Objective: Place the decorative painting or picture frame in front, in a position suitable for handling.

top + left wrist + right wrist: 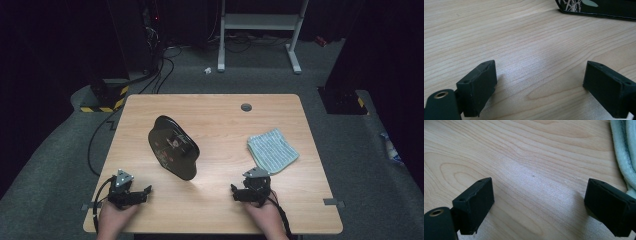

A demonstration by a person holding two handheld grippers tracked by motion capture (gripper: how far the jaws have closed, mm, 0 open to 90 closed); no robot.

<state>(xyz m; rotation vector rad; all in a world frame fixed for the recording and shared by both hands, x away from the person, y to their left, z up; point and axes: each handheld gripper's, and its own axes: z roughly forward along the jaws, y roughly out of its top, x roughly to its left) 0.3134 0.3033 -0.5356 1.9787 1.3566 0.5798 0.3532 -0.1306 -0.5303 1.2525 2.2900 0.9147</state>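
Both tongs rest released at the table's (215,107) near edge, left tongs (142,192) and right tongs (237,192) grasping nothing. Farther in, the black tray (173,147) lies mid-table, the folded cloth (272,150) to its right. Judging by this, nothing is started; everything remains.

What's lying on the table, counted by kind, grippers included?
Black tray: 1
Striped cloth: 1
Grippers, left and right, both open and empty: 2
Total: 4
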